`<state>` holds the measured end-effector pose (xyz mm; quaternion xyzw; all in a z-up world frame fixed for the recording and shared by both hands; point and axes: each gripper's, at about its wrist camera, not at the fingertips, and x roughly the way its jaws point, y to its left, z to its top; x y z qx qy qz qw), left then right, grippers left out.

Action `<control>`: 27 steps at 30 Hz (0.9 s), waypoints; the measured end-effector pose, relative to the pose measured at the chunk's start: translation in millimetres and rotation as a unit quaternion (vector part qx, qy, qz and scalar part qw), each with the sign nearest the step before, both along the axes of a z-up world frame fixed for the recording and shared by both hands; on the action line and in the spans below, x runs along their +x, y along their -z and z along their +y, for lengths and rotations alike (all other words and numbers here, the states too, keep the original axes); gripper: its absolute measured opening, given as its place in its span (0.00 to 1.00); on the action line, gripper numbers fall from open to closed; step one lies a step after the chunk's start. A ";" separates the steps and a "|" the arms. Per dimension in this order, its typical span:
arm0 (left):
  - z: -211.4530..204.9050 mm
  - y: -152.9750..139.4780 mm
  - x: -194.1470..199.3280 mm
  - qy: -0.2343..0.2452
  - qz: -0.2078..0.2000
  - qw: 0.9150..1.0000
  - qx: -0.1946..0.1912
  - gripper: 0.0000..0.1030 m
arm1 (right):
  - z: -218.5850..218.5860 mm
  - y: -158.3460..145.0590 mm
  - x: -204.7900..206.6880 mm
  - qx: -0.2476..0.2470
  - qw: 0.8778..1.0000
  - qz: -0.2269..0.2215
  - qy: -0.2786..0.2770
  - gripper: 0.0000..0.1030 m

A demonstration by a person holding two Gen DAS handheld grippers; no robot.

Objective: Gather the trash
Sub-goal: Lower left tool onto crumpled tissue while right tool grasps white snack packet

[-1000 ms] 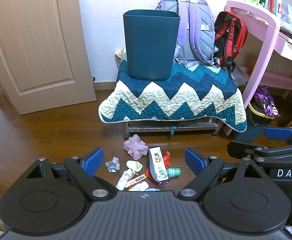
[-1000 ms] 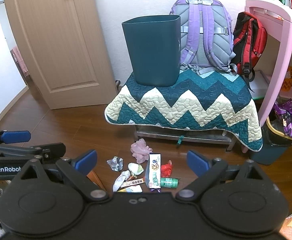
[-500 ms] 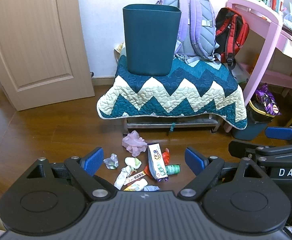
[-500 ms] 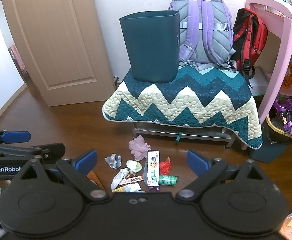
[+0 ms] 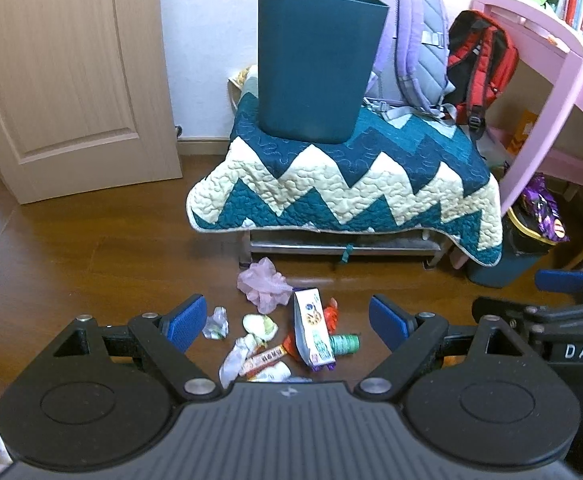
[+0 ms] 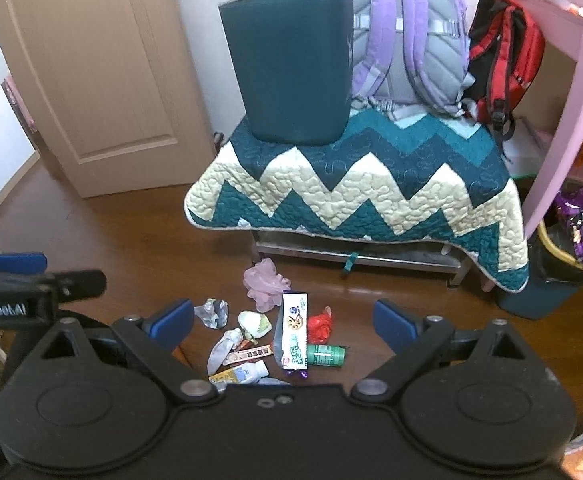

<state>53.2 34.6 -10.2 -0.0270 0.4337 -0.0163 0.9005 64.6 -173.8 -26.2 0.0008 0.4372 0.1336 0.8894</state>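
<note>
We've got both the left gripper and right gripper with jaws spread, empty. Best start: the tall white-and-green snack packet lying dead centre between the jaws; pinch across its narrow sides.

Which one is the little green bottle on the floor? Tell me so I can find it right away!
Find the zigzag quilt draped over the low bench, then look down at the pile of trash on the wooden floor in front of it. The little green bottle lies on its side at the pile's right edge, below the crumpled red wrapper and beside the tall white snack packet. It is the only green, round thing there.
</note>
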 end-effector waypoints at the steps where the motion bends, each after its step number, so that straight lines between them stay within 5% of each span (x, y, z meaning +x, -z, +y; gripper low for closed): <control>1: 3.4 4.8 9.1 -0.002 -0.001 1.000 0.003 0.86 | 0.8 5.9 7.7 0.000 1.000 0.003 -0.004 0.94; 16: 59.4 124.1 171.2 -0.018 0.083 0.996 -0.015 0.86 | 18.3 127.2 131.8 -0.026 0.996 0.078 -0.041 0.87; 27: 92.1 252.0 239.6 0.040 0.190 0.980 0.041 0.86 | 43.2 219.0 197.6 -0.045 0.988 0.137 -0.059 0.86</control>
